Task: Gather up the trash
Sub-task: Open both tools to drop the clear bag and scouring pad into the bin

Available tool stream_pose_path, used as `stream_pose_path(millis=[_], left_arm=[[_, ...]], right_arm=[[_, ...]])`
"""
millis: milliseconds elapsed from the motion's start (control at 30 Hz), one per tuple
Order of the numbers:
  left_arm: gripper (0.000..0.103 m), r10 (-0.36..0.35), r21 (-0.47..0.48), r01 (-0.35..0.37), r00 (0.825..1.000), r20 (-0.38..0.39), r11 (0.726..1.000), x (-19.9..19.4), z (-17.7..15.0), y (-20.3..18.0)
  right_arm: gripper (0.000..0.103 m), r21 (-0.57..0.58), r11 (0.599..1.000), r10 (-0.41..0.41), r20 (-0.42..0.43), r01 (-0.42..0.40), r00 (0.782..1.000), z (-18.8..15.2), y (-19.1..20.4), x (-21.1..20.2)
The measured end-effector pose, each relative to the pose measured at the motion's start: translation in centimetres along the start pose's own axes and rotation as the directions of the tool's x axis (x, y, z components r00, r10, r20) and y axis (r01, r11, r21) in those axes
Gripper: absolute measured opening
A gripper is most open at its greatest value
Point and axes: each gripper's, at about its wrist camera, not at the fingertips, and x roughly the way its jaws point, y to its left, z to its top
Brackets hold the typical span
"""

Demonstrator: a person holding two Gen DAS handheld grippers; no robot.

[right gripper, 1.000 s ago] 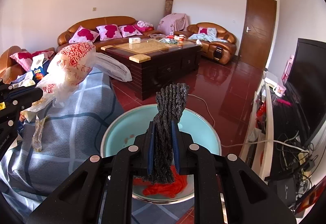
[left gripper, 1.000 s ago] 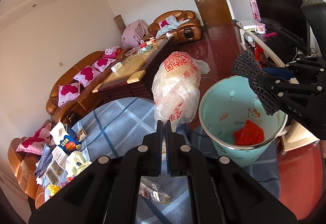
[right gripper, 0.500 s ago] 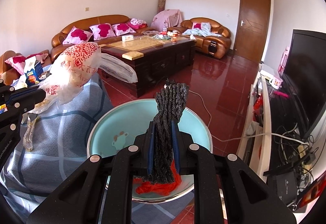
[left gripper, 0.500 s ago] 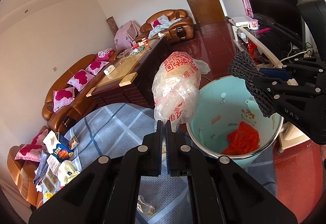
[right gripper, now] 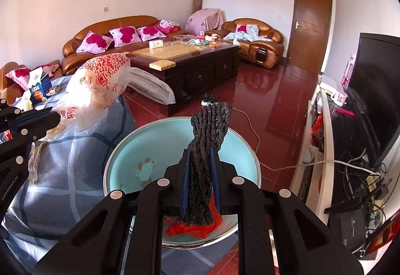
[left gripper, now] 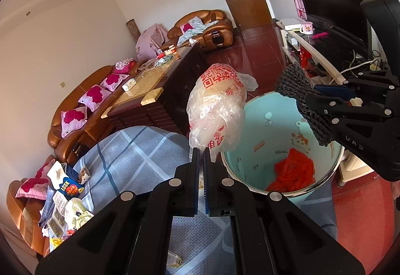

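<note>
My left gripper is shut on a crumpled clear plastic bag with red print, held up beside the left rim of a light blue trash bin. My right gripper is shut on a dark knitted mesh piece and holds it over the bin's opening. It also shows in the left wrist view. Red plastic trash lies at the bin's bottom. The bag also shows in the right wrist view.
The bin stands on a blue plaid cloth. Snack packets and wrappers lie at its far left. A clear wrapper lies on the cloth. A dark coffee table, brown sofas and a TV stand surround the red floor.
Both grippers have kept their holds. The left wrist view has tilted a little, so the bin and room sit slightly lower and further left; the right view has drawn slightly closer over the bin.
</note>
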Motion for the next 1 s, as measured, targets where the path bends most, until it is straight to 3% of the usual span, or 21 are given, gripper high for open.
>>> stream_pose_path(millis=[433,533,667,700,767,1000], left_arm=[[0.003,-0.014,0.003,0.014,1.0,-0.003,1.0,0.5,-0.2,-0.7],[0.008,-0.026,0.008,0.026,1.0,0.004,1.0,0.5,-0.3,-0.9],[0.022,-0.029,0.014,0.029,1.0,-0.005,0.999,0.8,-0.4,-1.2],[0.03,-0.022,0.014,0.022,1.0,-0.005,1.0,0.8,-0.4,-1.2],[0.05,-0.009,0.011,0.009,1.0,0.003,1.0,0.7,-0.4,-1.1],[0.05,-0.001,0.01,0.001,1.0,0.008,1.0,0.5,-0.3,-0.9]], right_arm=[[0.017,-0.004,1.0,-0.001,-0.016,0.0,1.0,-0.4,0.1,0.5],[0.018,0.001,1.0,0.005,-0.018,-0.005,1.0,-0.5,0.1,0.5],[0.024,0.008,1.0,0.007,-0.025,-0.007,1.0,-0.8,-0.1,0.8],[0.025,0.01,1.0,0.007,-0.027,-0.007,1.0,-0.8,-0.1,0.8],[0.038,0.016,1.0,0.013,-0.029,-0.012,0.999,-0.9,-0.2,0.8],[0.039,0.016,1.0,0.008,-0.027,-0.008,1.0,-0.9,-0.1,0.8]])
